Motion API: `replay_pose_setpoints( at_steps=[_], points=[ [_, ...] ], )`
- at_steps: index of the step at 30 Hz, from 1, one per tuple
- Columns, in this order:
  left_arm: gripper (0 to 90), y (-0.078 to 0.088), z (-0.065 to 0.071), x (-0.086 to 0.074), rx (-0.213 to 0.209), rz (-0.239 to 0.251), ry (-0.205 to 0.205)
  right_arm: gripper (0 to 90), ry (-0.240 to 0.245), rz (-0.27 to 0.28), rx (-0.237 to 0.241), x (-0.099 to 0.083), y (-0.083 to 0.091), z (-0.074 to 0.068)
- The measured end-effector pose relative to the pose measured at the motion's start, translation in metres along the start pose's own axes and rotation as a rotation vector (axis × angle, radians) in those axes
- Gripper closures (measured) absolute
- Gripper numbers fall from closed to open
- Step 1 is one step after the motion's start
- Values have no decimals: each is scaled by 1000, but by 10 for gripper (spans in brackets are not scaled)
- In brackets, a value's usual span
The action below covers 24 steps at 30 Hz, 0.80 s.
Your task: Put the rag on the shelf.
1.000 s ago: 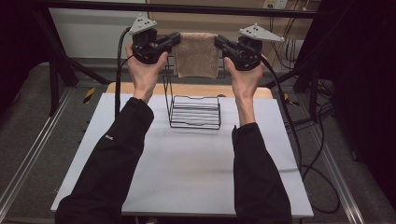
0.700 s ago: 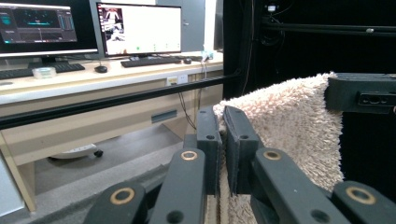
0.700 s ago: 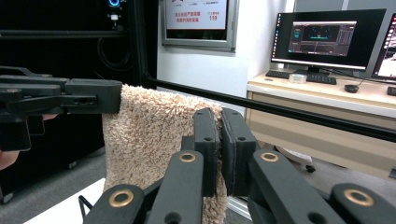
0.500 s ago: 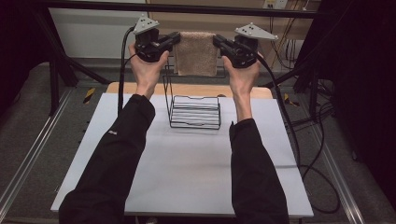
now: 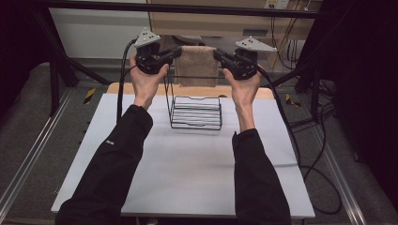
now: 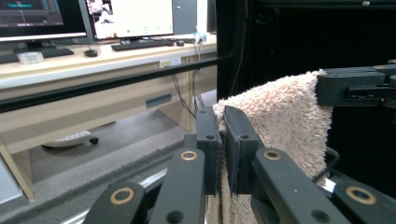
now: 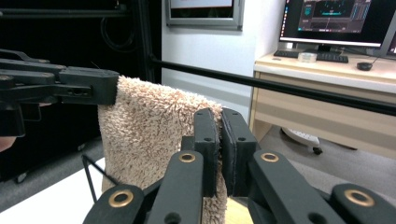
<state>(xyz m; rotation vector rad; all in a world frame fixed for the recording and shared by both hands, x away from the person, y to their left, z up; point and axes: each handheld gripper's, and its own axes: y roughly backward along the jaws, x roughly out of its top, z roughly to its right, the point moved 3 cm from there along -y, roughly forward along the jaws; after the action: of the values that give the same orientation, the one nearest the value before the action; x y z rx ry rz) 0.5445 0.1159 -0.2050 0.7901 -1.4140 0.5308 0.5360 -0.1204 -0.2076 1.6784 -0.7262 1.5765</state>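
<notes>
The person holds a beige towel (image 5: 198, 65) stretched between both tools, above the wire rack (image 5: 196, 112) that stands at the twelve o'clock end of the white worktop (image 5: 187, 173); the left gripper (image 5: 176, 50) has its fingers (image 6: 208, 140) clamped on the towel's nine o'clock top corner; the right gripper (image 5: 218, 52) pinches the three o'clock corner likewise. The step in hand looks like draping the towel over the rack's tall rear bar; the next move calls for lowering both corners evenly, keeping the cloth taut, so its fold lands on the bar before release.
</notes>
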Motion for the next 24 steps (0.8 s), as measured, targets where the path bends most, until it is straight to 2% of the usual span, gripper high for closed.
replay_pose_setpoints(
  at_steps=[6, 15, 24],
  points=[
    [849, 5, 4, -11, -22, -22, -6, 856, -19, -17, 22, -13, 3, -2],
    [846, 16, 7, -21, -43, -22, -11, 852, 14, -41, 48, -16, 11, -11],
    [827, 22, 14, -28, -51, -63, -16, 846, 19, -74, 61, -24, 19, -16]
  ],
)
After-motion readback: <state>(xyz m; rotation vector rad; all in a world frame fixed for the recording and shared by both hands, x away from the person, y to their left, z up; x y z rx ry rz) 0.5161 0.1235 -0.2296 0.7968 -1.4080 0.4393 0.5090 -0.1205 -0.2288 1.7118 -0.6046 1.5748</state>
